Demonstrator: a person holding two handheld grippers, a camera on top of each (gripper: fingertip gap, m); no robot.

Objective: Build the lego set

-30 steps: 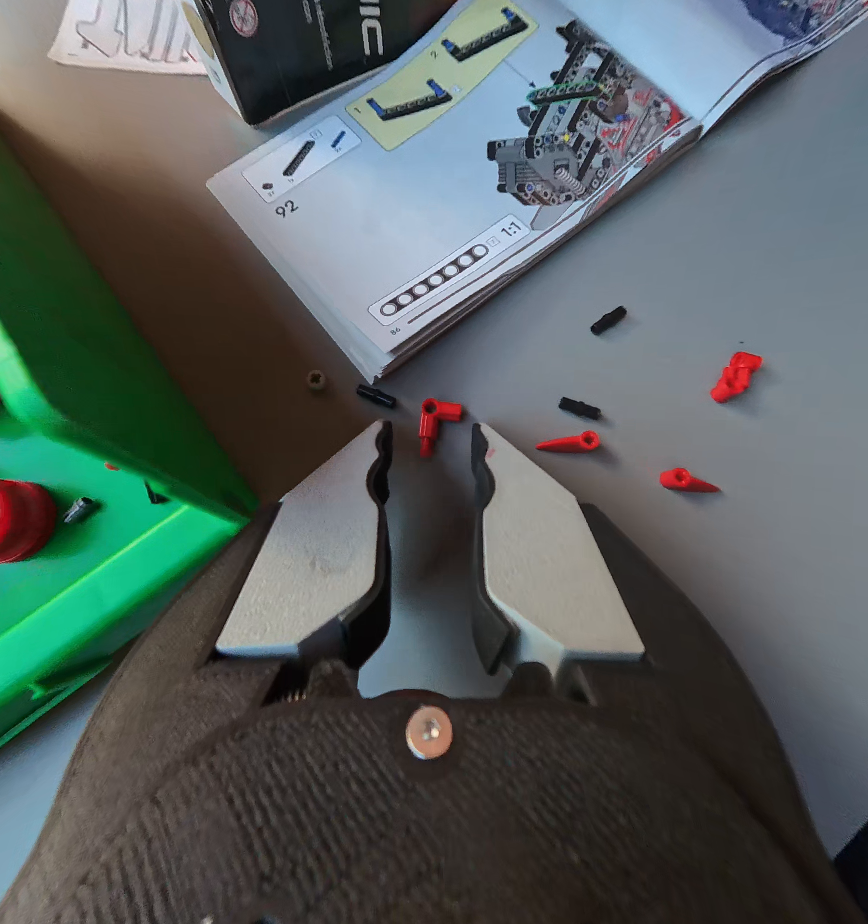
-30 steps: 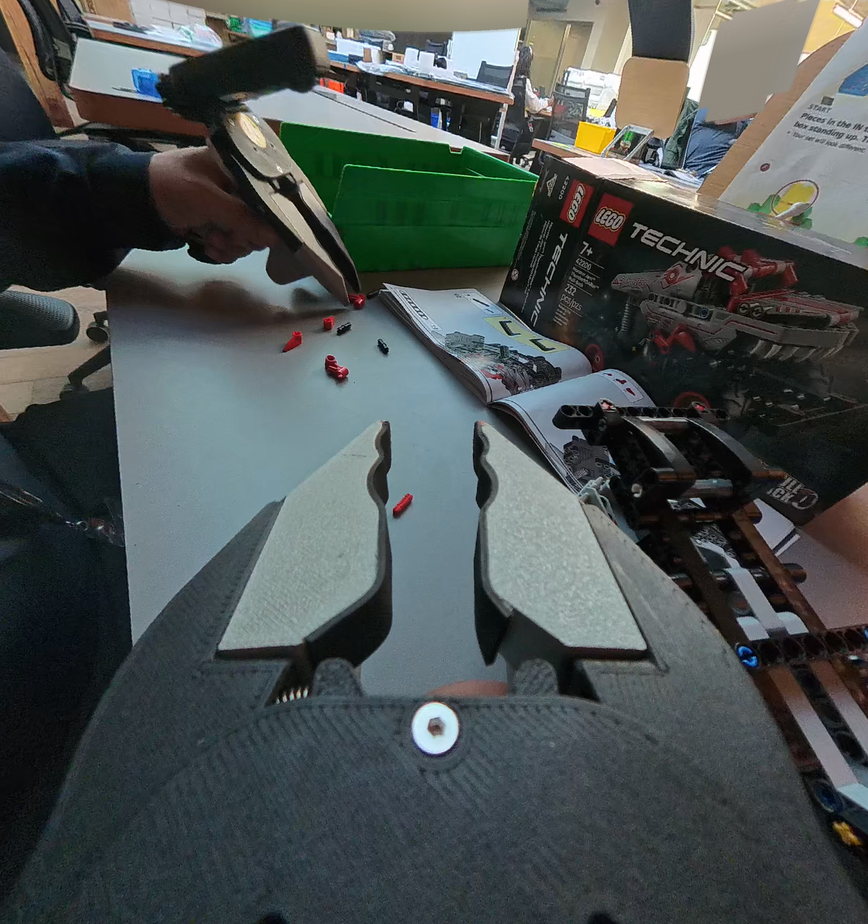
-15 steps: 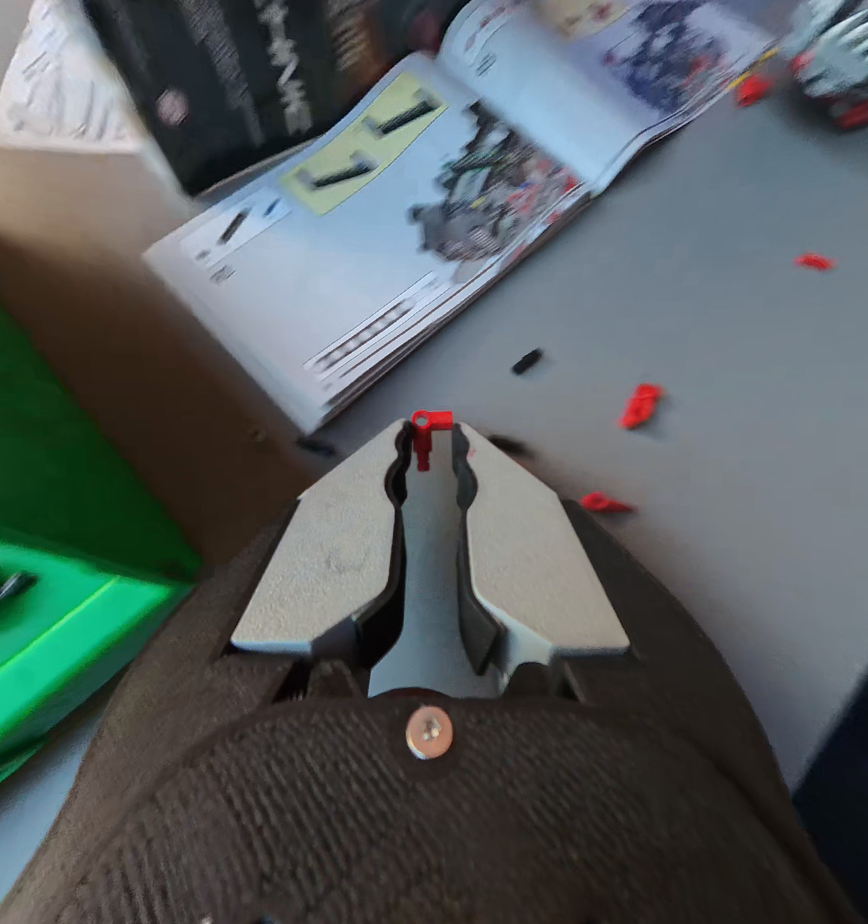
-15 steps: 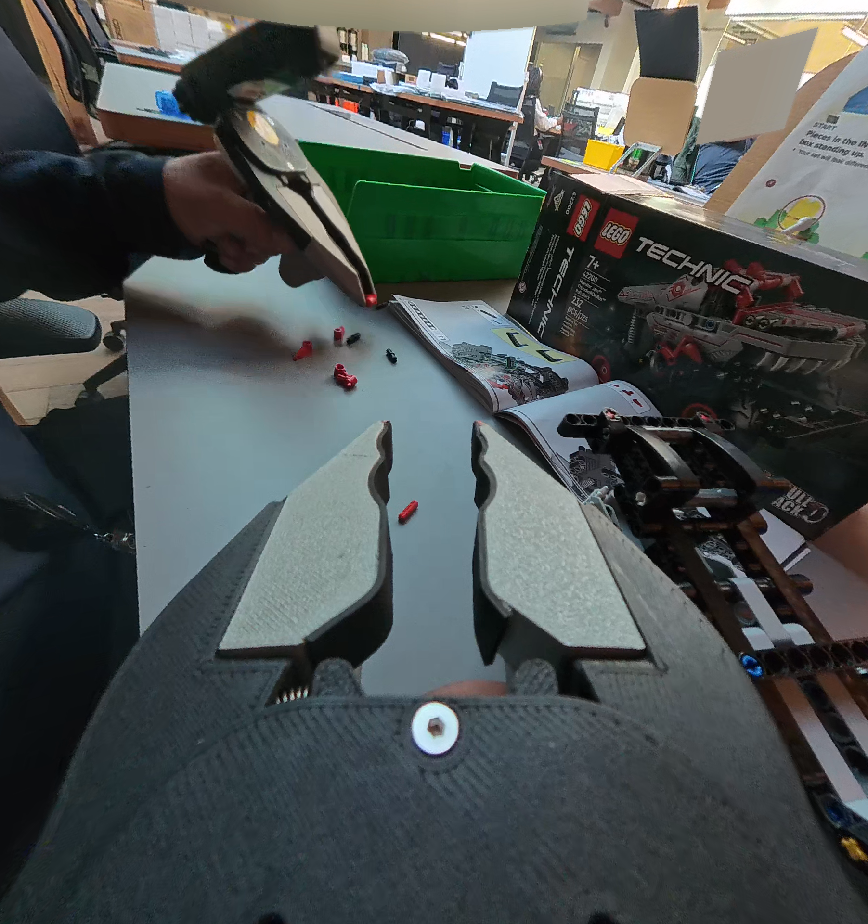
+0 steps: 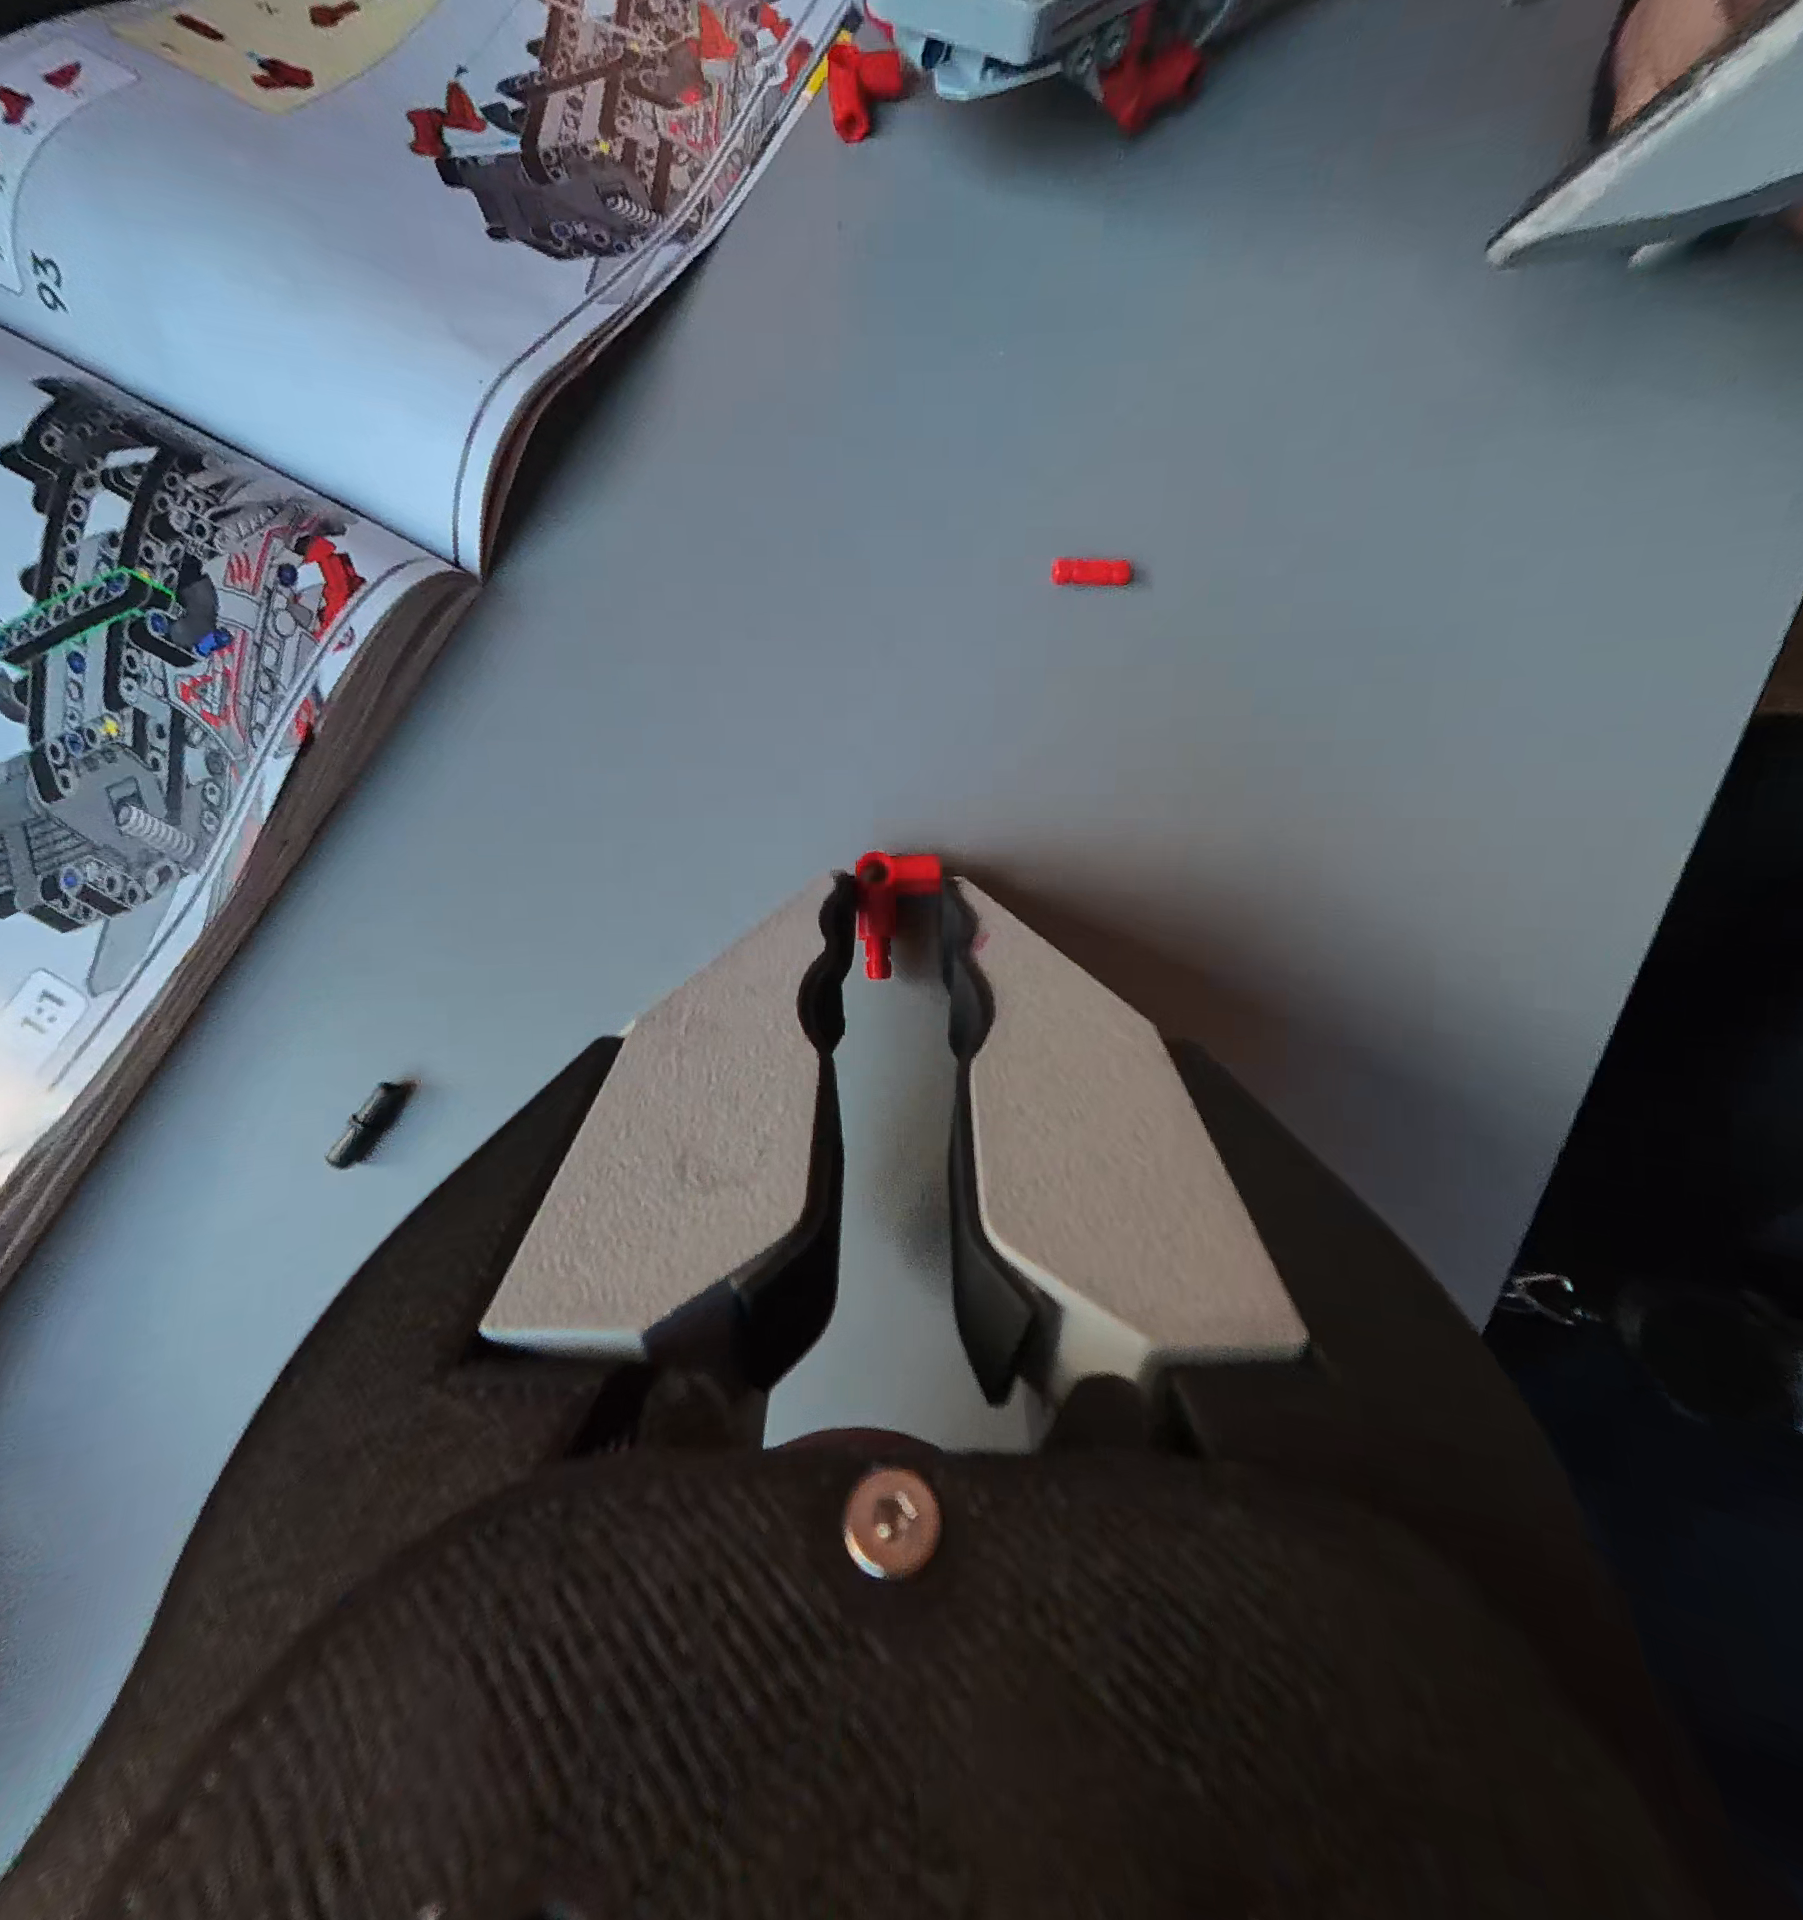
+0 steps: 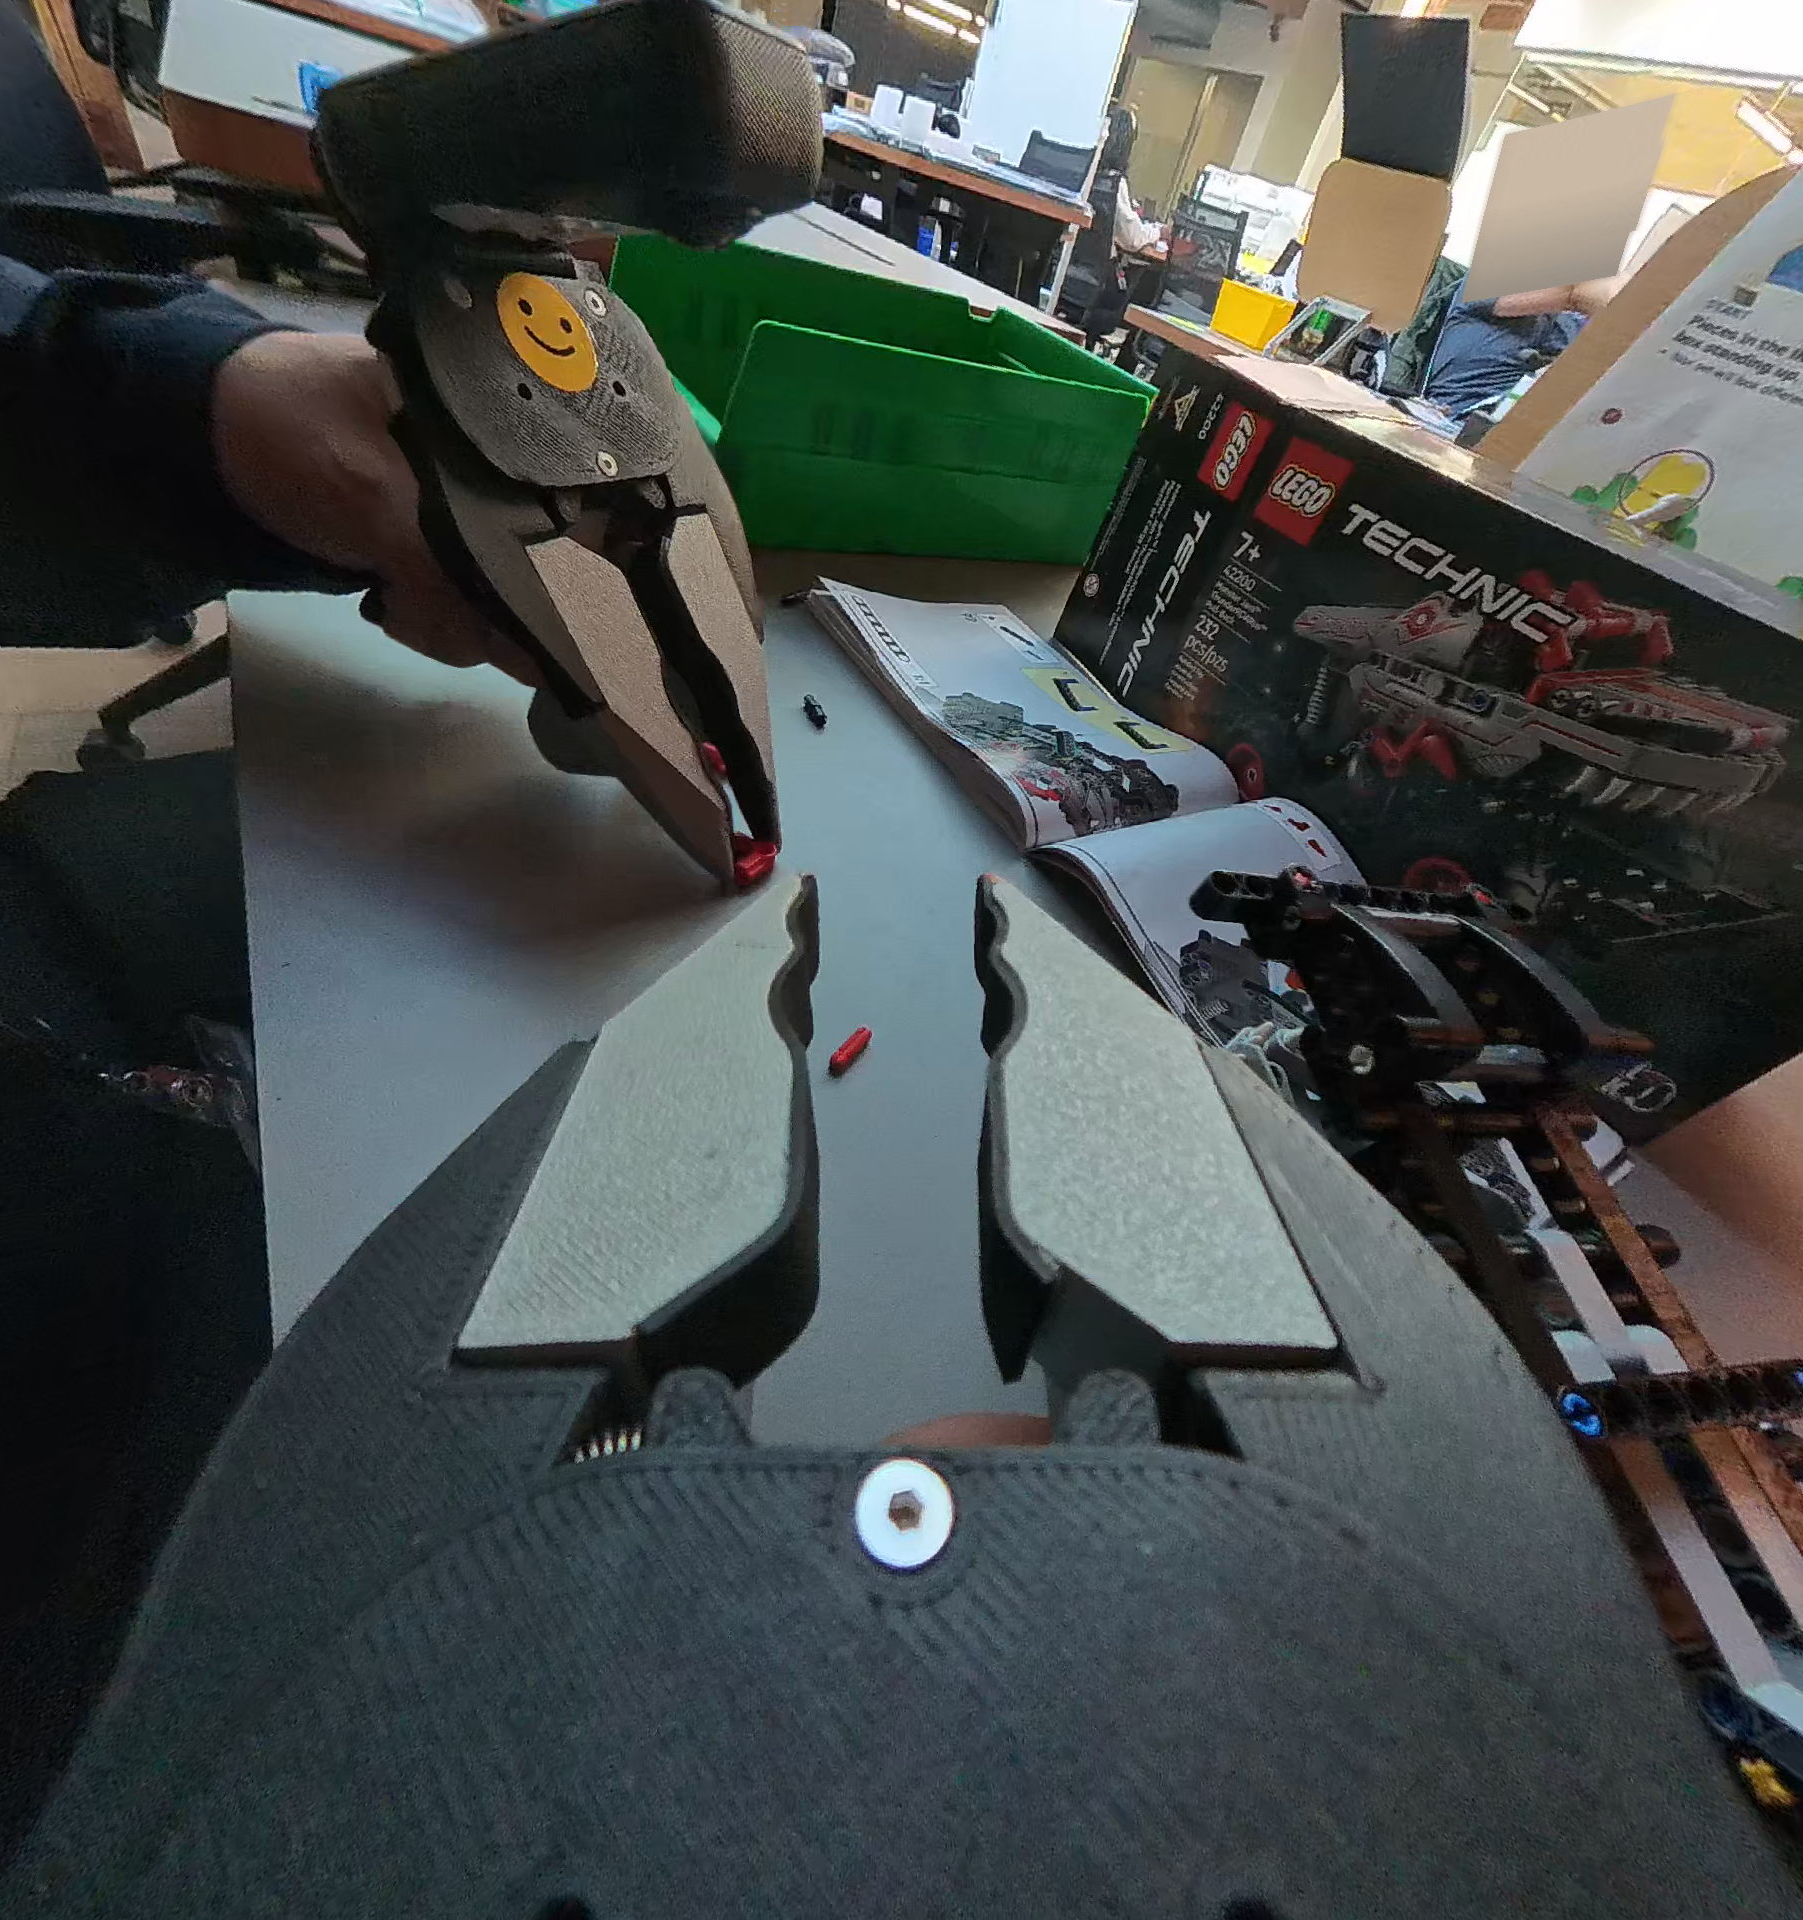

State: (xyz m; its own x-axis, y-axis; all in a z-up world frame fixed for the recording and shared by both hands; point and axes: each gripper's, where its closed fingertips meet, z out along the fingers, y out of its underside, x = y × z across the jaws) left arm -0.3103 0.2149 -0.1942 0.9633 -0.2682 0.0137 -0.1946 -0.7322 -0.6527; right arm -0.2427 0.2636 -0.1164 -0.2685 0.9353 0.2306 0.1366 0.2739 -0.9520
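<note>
Item one, my left tongs (image 5: 895, 894): narrowed onto a small red elbow piece (image 5: 889, 902), pinched at the very tips, its peg pointing back between the jaws and its cross arm sticking out past them, low over the grey table (image 5: 1292, 727). Item two, my right tongs (image 6: 895, 914): jaws apart, holding nothing, hovering over the table with a short red pin (image 6: 849, 1049) lying loose below the gap. Handling note on the elbow piece: I judge it very light, hard and smooth, so it could twist or pop out of so shallow a grip; the safer hold is across the flat sides of the peg arm, leaving the open socket free. Item three, the part-built truck (image 6: 1416, 1029): black beams, standing just right of my right tongs, half on the open instruction booklet (image 6: 1032, 717). Item four, a black pin (image 5: 369, 1122) beside the booklet's edge. Item five, the set's black box (image 6: 1499, 665) behind the booklet, with a green bin (image 6: 928, 457) beyond that.
</note>
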